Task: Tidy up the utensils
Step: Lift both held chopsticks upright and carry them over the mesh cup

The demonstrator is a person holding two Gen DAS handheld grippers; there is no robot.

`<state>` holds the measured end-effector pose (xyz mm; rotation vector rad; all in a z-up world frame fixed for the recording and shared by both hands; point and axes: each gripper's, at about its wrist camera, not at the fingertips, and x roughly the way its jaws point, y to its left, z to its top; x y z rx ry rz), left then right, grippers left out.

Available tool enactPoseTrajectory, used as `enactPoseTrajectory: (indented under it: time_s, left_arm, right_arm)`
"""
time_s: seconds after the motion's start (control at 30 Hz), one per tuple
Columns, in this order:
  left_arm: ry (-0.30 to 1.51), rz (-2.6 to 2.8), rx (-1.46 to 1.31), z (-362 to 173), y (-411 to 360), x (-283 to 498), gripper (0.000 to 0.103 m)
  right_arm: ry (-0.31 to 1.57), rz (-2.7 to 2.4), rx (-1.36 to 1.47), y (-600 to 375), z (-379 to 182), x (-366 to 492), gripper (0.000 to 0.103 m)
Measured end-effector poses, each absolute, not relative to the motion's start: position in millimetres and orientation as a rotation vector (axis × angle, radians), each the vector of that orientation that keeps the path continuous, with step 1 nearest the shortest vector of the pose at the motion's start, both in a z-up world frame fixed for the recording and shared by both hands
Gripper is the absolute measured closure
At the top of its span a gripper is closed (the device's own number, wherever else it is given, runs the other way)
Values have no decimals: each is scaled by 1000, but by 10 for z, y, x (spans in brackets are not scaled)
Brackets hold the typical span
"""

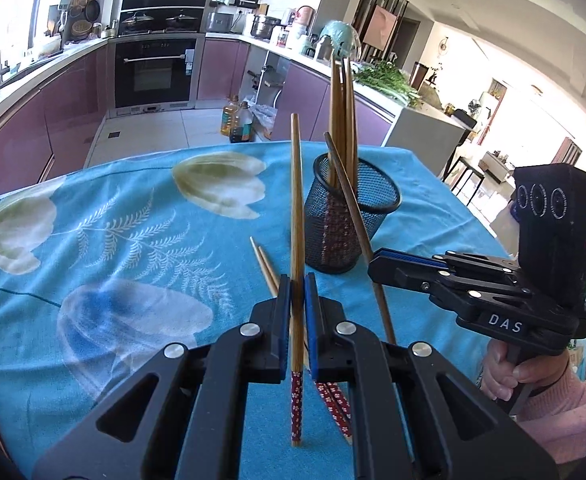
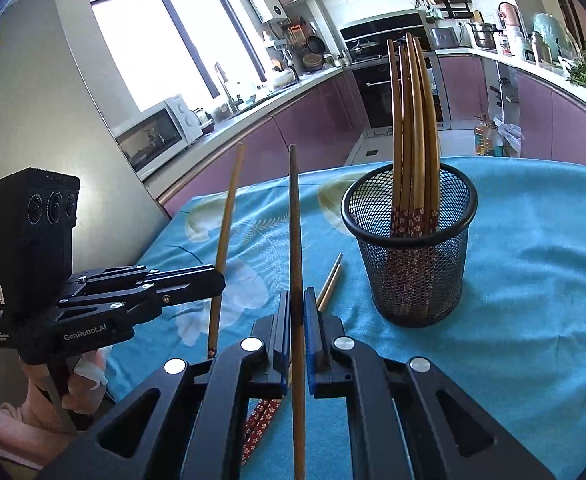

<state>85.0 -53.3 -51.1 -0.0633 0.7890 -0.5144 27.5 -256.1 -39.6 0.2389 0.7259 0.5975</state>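
Note:
A black mesh cup (image 1: pixel 351 216) (image 2: pixel 411 248) stands on the blue flowered tablecloth (image 1: pixel 133 240) and holds several wooden chopsticks (image 2: pixel 413 128) upright. My left gripper (image 1: pixel 297 300) is shut on one chopstick (image 1: pixel 297 220), held upright, red patterned end down, left of the cup. My right gripper (image 2: pixel 297 312) is shut on another chopstick (image 2: pixel 296 240), tilted near the cup's rim in the left wrist view (image 1: pixel 353 216). Two more chopsticks (image 1: pixel 267 270) (image 2: pixel 329 282) lie on the cloth beneath both grippers.
The table edge drops off beyond the cup toward the kitchen floor. Oil bottles (image 1: pixel 237 120) stand on the floor behind. Purple cabinets and an oven (image 1: pixel 155 72) line the back. A person's hand in a pink sleeve (image 1: pixel 533 376) holds the right gripper.

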Motion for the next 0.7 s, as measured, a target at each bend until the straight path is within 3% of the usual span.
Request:
enactPoseTrajectory:
  time_s: [0.7]
  left_arm:
    - [692,-578,-111,-106,-482,726,95]
  right_arm:
    - [614,591,275,-2842,-128,218,98]
